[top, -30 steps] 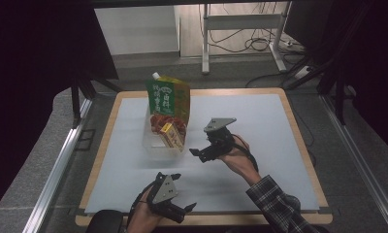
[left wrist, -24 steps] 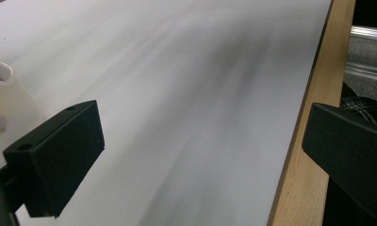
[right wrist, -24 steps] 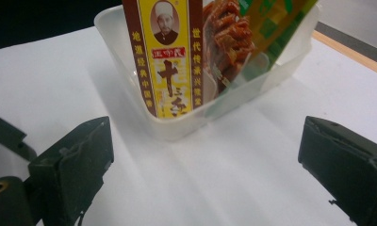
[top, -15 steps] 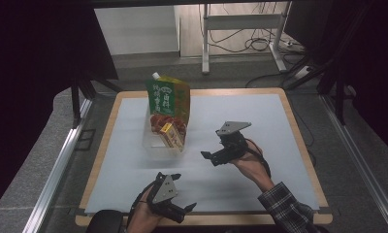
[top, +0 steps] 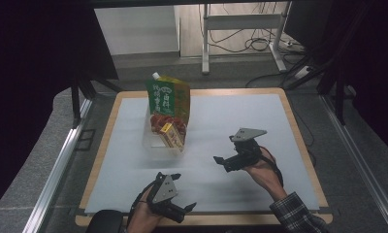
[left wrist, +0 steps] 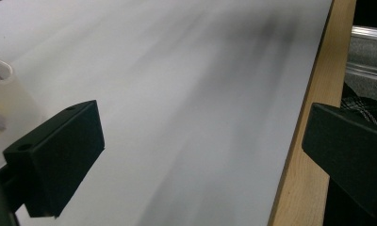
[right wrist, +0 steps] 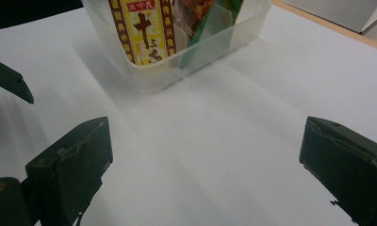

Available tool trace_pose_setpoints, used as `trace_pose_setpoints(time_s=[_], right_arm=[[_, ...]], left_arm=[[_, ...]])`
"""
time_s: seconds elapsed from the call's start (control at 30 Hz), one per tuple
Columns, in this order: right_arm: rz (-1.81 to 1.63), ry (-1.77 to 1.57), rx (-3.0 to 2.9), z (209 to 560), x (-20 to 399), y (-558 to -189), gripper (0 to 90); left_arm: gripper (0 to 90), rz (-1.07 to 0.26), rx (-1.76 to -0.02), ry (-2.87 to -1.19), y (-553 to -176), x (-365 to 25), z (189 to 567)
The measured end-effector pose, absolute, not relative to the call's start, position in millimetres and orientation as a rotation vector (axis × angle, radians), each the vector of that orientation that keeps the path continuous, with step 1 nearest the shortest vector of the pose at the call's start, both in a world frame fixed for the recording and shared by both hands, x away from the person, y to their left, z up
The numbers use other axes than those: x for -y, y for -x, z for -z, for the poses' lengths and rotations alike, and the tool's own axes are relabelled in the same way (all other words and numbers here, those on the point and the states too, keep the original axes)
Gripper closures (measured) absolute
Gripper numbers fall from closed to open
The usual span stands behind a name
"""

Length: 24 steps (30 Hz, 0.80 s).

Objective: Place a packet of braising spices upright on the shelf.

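Observation:
A clear plastic bin (top: 153, 145) stands left of the mat's centre. In it are an upright green pouch (top: 167, 97), a red packet (top: 164, 121) and a yellow box (top: 172, 138). My right gripper (top: 222, 164) hovers open to the bin's right, a short gap away, jaws pointing left. In the right gripper view the gripper (right wrist: 205, 165) faces the bin (right wrist: 186, 61) and the yellow box (right wrist: 142, 28), with nothing between the jaws. My left gripper (top: 185, 191) rests open near the front edge. In the left gripper view the jaws (left wrist: 200, 155) frame bare mat.
A white mat (top: 240, 121) covers the wooden table (top: 299, 141), whose front edge (left wrist: 299, 155) runs beside the left gripper. Metal rails flank the table. A desk frame and cables stand on the floor behind. The bin's corner (left wrist: 0, 89) shows in the left gripper view.
My right gripper has drawn back from the bin, moving right and toward the person, still open. The left gripper and the bin's contents have not moved.

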State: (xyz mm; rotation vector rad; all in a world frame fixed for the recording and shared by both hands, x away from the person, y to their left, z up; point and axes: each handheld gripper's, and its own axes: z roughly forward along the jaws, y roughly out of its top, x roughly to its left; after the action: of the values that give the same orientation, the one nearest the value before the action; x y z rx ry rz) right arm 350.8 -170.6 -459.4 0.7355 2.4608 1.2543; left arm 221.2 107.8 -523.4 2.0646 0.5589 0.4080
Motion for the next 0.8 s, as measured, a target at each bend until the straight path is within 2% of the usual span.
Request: trace_pose_setpoints(time_s=[0.8], right_arm=[[-1.148,-0.806,-2.449,483.7,222.3,-323.8,1.3]], left_arm=[[0.0,-0.401,-0.591,-2.076,-223.2,-108.5,525.6]])
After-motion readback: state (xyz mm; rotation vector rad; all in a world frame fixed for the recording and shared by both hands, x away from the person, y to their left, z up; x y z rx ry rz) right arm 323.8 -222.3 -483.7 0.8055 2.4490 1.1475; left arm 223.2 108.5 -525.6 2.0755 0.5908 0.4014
